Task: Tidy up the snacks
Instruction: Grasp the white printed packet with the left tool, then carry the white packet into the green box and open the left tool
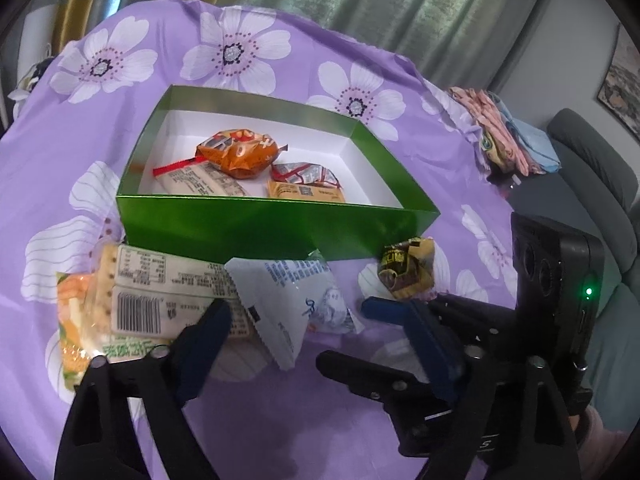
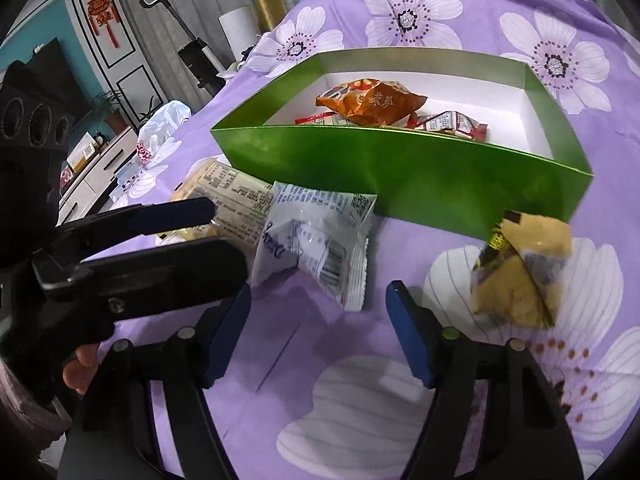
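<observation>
The left claw (image 1: 294,312) points forward and downward, its two blue-padded fingers (image 1: 208,344) spread apart with nothing pressed between them. The right claw (image 2: 318,300) tilts down more steeply at about 3 o'clock of the left one, its fingers (image 2: 412,340) likewise apart and gripping nothing. A hand (image 2: 82,364) wraps the left claw's handle.

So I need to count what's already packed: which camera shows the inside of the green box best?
The left wrist view: it looks down into the green box, showing the orange packet and other wrapped snacks on its white floor. In the right wrist view the near wall hides most of them.
</observation>
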`<state>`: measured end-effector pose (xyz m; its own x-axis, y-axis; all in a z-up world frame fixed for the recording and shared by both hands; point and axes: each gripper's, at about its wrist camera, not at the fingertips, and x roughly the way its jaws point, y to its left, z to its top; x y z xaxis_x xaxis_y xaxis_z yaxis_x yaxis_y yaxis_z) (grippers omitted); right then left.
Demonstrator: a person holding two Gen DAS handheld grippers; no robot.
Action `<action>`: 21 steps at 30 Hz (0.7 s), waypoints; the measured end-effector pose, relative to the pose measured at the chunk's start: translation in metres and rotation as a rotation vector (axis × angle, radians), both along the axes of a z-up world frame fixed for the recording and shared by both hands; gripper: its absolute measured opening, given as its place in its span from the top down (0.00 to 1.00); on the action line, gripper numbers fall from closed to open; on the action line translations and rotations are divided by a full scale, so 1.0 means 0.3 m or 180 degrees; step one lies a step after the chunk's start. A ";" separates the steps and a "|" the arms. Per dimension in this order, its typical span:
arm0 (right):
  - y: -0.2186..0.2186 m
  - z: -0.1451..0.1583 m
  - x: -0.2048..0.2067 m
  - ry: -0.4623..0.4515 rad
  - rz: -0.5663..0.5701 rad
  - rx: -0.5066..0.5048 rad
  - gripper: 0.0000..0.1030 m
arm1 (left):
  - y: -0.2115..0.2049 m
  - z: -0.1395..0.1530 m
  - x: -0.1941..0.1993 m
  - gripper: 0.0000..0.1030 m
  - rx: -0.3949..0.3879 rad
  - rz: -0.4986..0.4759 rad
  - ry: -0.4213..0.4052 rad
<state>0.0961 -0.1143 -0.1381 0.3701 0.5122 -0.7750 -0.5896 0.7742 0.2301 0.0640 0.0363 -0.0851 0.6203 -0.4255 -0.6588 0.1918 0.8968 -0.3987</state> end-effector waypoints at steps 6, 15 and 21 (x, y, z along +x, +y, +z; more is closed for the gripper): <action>0.009 -0.021 0.039 0.0100 -0.0005 0.0032 0.39 | -0.009 -0.024 0.035 0.26 -0.0010 -0.0012 0.0074; 0.033 -0.035 0.063 0.0128 0.0088 -0.0029 0.63 | -0.001 -0.068 0.060 0.55 -0.0053 0.0026 0.0227; 0.027 -0.034 0.065 0.0136 0.0069 -0.0019 0.71 | -0.005 -0.061 0.053 0.63 -0.0054 0.0012 0.0205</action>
<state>0.1157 -0.1062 -0.1484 0.3256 0.5151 -0.7929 -0.5958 0.7629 0.2510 0.0799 0.0347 -0.1033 0.5784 -0.4346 -0.6903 0.1617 0.8905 -0.4252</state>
